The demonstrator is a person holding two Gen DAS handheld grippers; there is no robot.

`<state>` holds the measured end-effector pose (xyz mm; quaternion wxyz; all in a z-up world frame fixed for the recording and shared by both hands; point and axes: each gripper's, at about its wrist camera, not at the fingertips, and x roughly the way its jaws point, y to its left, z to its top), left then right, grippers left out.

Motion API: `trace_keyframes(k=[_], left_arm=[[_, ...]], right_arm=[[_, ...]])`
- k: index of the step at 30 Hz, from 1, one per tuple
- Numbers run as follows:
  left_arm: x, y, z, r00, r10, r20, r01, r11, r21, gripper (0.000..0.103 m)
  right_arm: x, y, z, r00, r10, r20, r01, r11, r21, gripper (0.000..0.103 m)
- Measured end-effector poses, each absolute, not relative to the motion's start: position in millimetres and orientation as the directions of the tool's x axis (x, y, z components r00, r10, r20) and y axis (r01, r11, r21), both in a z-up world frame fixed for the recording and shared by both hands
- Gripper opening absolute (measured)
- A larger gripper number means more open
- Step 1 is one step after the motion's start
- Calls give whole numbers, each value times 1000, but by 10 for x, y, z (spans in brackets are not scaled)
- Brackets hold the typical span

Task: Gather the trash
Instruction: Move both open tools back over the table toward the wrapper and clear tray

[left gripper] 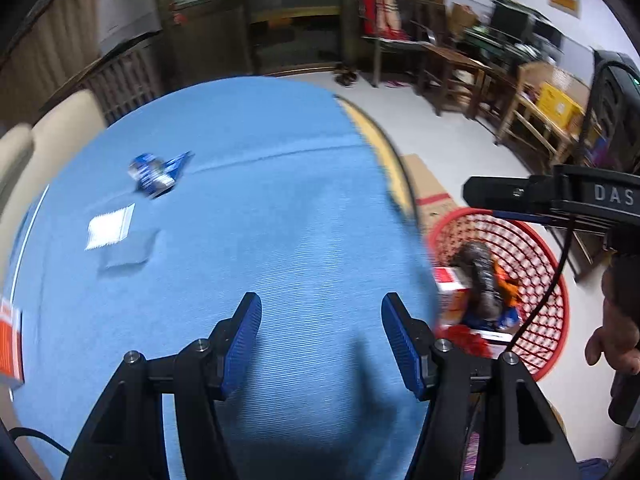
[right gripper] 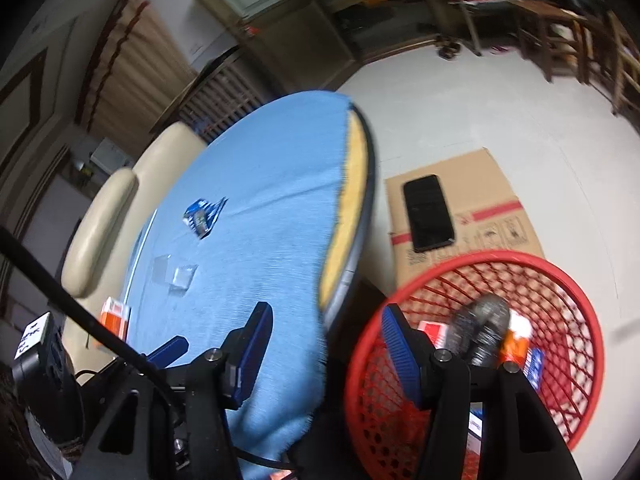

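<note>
Both grippers stand spread with nothing between their blue pads: the left gripper (left gripper: pixel 321 338) over bare blue tabletop (left gripper: pixel 280 208), the right gripper (right gripper: pixel 326 346) straddling the tabletop's edge and the red basket (right gripper: pixel 560 276) on the floor beside it. Trash still lies toward the far edge: a crumpled blue wrapper (left gripper: pixel 156 174), a white packet (left gripper: pixel 110 226) and what looks like clear film (left gripper: pixel 130 250). An orange box (left gripper: pixel 10 340) sits at the tabletop's left edge. Behind the basket, a flat cardboard box (right gripper: pixel 480 184) carries a black phone (right gripper: pixel 428 212).

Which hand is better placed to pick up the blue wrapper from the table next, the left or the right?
Probably left. The left gripper is open and empty over the blue table, facing the blue wrapper. The right gripper, also empty, hangs at the table edge, partly over the red basket.
</note>
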<state>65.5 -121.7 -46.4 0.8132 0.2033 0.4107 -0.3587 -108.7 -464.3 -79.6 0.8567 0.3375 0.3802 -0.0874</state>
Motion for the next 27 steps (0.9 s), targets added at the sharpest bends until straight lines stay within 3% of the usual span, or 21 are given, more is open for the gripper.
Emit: trace_keyframes(k=[10,13,15,27], left_arm=[[1504,-445,-401,496,-354,-793,520,853,-56,63],[1724,-235,-397,537,-329,-777,430,899,-83,74],[1836,-140,-392,563,-314,-765,385,918,-94,76],[2257,-308,-571,527,-305,-794,370,923,-108,76]], right_arm=[[-306,-4222,-645,674,158,-721,295,837,460,61],[-167,-4107,-603,681,181,-709,269,840,472,61],[-113,-4034,-598,683,192,-705,256,841,477,61],[55,-4020,-845,639,224,-736,272,829,488,61]])
